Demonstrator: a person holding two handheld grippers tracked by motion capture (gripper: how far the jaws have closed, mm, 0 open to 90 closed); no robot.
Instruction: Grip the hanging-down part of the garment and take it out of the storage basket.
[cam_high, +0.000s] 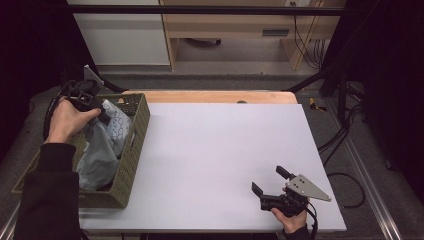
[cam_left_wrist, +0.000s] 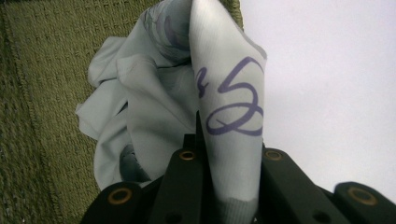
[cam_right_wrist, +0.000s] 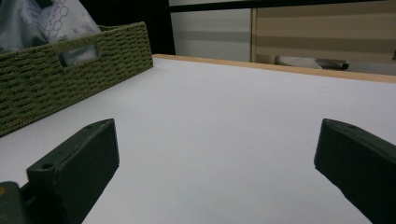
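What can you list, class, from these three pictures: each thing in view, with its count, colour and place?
Basket: one, olive green woven, on the table's left edge.
Cloth: one, pale grey-blue with purple print, bunched in the basket, one fold lifted.
Table: one, white top with a wooden far edge, centre.
Cabinet: one, white, on the floor beyond the table.
Cables: several, black, on the floor to the right.
Left hand-held gripper: one, black, over the basket, shut on the cloth.
Right hand-held gripper: one, black with a grey plate, at the table's near right, jaws open, nothing between them.

Open white table (cam_high: 215, 160) right of the cloth-filled basket (cam_high: 131, 155)
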